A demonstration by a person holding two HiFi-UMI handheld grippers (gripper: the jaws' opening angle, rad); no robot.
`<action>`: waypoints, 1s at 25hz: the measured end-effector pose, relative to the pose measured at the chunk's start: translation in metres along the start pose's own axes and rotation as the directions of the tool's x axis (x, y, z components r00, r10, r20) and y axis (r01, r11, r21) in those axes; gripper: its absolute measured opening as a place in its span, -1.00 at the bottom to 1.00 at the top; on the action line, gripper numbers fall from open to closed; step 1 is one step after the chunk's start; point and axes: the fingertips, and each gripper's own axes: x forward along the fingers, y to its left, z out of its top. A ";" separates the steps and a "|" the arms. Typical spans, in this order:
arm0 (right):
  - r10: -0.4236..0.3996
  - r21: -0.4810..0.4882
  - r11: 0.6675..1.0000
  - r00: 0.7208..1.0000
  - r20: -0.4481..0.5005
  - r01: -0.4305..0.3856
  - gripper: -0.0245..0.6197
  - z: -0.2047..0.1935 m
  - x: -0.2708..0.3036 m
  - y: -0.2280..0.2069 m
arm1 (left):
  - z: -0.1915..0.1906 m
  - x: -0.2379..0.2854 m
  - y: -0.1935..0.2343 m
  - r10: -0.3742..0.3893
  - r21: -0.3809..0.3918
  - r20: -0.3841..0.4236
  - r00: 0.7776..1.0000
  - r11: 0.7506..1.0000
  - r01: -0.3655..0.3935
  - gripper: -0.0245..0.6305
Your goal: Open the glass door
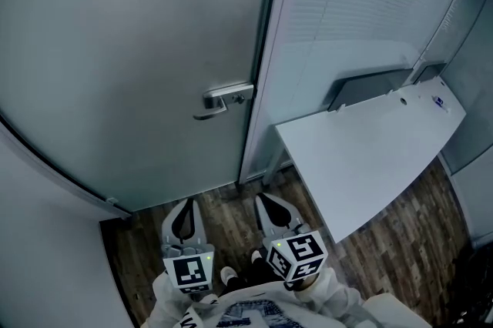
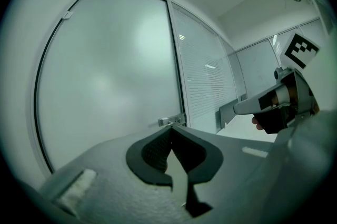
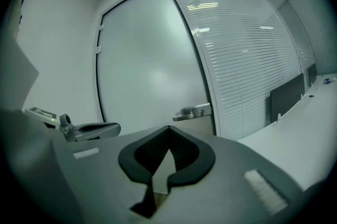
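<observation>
The frosted glass door [image 1: 131, 49] stands closed ahead, its frame dark and curved. Its metal lever handle [image 1: 223, 98] sits at the door's right edge, also in the left gripper view [image 2: 171, 121] and the right gripper view [image 3: 192, 112]. Both grippers hang low, side by side, short of the door and below the handle. My left gripper [image 1: 185, 203] is shut with nothing in it, its tips meeting [image 2: 171, 129]. My right gripper [image 1: 266, 199] is likewise shut and empty [image 3: 169, 127]. Neither touches the door or the handle.
A white desk [image 1: 370, 157] juts out at the right, close beside the right gripper, with a dark panel [image 1: 370, 84] behind it. A glass partition with blinds [image 1: 362, 3] adjoins the door. Wooden floor [image 1: 231, 219] lies below, and a pale wall [image 1: 46, 242] is at the left.
</observation>
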 end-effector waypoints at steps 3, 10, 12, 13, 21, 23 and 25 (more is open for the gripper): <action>0.014 0.003 1.000 1.000 0.011 -0.014 -0.91 0.006 0.006 -0.004 | 0.002 0.005 -0.001 0.000 -0.002 0.010 1.000 1.000 0.000 -0.91; 0.037 0.012 0.999 0.999 0.023 -0.038 -0.91 0.017 0.020 -0.025 | 0.000 0.037 -0.017 -0.037 0.045 -0.047 0.998 0.998 0.039 -0.66; 0.034 0.016 0.999 0.999 0.027 -0.035 -0.91 0.019 0.021 -0.035 | 0.001 0.047 -0.028 -0.065 0.051 -0.053 0.996 0.996 0.067 -0.53; 0.031 0.019 0.999 0.999 0.029 -0.031 -0.91 0.021 0.021 -0.040 | 0.002 0.052 -0.032 -0.071 0.062 -0.058 0.996 0.995 0.074 -0.46; -0.020 0.043 0.999 0.999 0.039 0.018 -0.91 0.029 0.012 -0.088 | -0.014 0.112 -0.045 -0.044 0.382 -0.159 0.986 0.918 0.103 -0.03; -0.035 0.049 0.998 0.999 0.039 0.033 -0.91 0.029 0.009 -0.100 | -0.017 0.127 -0.038 -0.015 0.439 -0.176 0.984 0.894 0.092 -0.03; -0.050 0.055 0.997 0.998 0.039 0.048 -0.91 0.029 0.007 -0.111 | -0.019 0.141 -0.031 0.020 0.505 -0.181 0.983 0.860 0.075 -0.03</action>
